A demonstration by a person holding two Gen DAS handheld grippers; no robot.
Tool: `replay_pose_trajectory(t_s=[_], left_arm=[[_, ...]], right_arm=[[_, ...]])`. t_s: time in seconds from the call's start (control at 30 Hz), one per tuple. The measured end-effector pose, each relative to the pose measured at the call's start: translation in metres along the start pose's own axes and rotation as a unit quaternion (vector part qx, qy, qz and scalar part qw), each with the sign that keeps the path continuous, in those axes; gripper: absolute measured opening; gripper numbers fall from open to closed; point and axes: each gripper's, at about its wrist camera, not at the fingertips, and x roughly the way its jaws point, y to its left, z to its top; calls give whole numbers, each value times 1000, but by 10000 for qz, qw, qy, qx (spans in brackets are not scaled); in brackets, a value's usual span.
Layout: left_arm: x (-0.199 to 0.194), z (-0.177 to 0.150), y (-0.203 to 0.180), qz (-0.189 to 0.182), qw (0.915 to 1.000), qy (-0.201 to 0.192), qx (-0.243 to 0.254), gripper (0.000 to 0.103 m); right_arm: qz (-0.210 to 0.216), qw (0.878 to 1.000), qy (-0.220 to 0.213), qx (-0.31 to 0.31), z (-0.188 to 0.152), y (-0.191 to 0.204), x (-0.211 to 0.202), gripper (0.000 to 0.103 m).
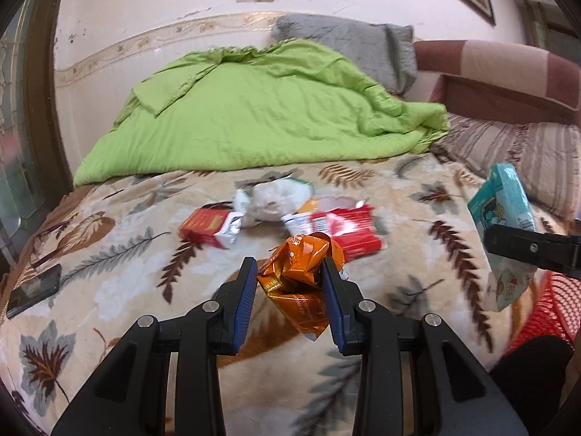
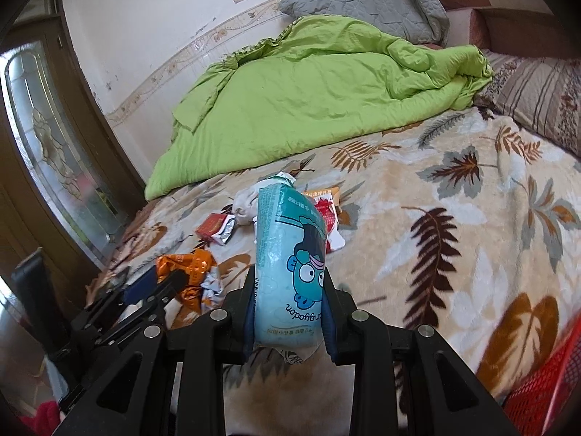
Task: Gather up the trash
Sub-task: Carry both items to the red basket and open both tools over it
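Orange foil wrapper (image 1: 299,283), crumpled, is clamped between the blue pads of the left tool (image 1: 288,303) and lifted just clear of the bed (image 1: 109,254), its lower corner hanging below the jaws. Teal tissue pack (image 2: 288,272), printed with a cartoon face, stands upright in the right tool (image 2: 288,321), whose fingers are closed against both its flanks; in the left view the same pack shows at the right edge, above a red mesh basket (image 1: 544,312). Both tools are therefore occupied: jaws partly closed to the width of each load, neither slack. Remaining on the leaf-patterned blanket, near one another toward the middle of the bed: small red box (image 1: 207,223) with a torn silver flap, white crumpled bag (image 1: 272,200), and opened red-and-white packet (image 1: 345,229). Green quilt (image 1: 254,116) and grey pillow (image 1: 348,43) lie beyond, not part of the job. Step in hand, by judgement: carrying both held items to the basket, which sits at the near right edge of the bed. To do it well, each grip should stay firm until its load is over the basket's mouth; the tissue pack is soft and top-heavy and may tip, so a level carry suits it; the foil is light and slippery and could slide from the pads if the squeeze eases. Releasing one tool at a time would avoid a clash over the opening. Three pieces await collection.
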Motion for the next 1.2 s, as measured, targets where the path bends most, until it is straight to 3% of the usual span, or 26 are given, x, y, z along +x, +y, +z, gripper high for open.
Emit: replay_pose_trajectory(t_s=[0.2,0.33,0.5,0.63,0.7,0.8,0.83,0.87,0.9,1.0,1.2], left_arm=[[-20,14,-42,-773,9966,-119,260,34],[-33,32,-89,-1636,9854,-131,452,34],[-41,45,-164,-2727,9588,91,794,34],[-35,40,-232,-3580,9266,666,936,34],[-32,35,-260,-3797,9149,878,1057,34],[-28,25,-292,-3930,9049,1008,1284,36],[-25,23,-302,-3950,9018,1111,1357,45],[-22,20,-308,-3957,8995,1206,1410,54],[-20,19,-312,-3968,8982,1237,1431,55],[-25,20,-305,-3957,9005,1132,1402,59],[-20,25,-261,-3612,9201,1053,1086,67]], right_arm=[[-70,9994,-281,193,-5,-33,-67,32],[-493,9958,-569,526,-5,-74,-118,32],[-1191,9847,-805,988,-13,-131,-176,32],[-1718,9716,-906,1353,-29,-172,-213,33],[-1902,9651,-932,1543,-35,-187,-223,34],[-2033,9570,-927,1850,-48,-210,-238,37],[-2066,9548,-907,1933,-52,-215,-240,39],[-2084,9538,-883,1975,-53,-219,-242,48],[-2113,9522,-853,2035,-55,-223,-243,53],[-2229,9472,-873,2132,-59,-231,-248,55],[-2046,9520,-902,2091,-52,-227,-244,58]])
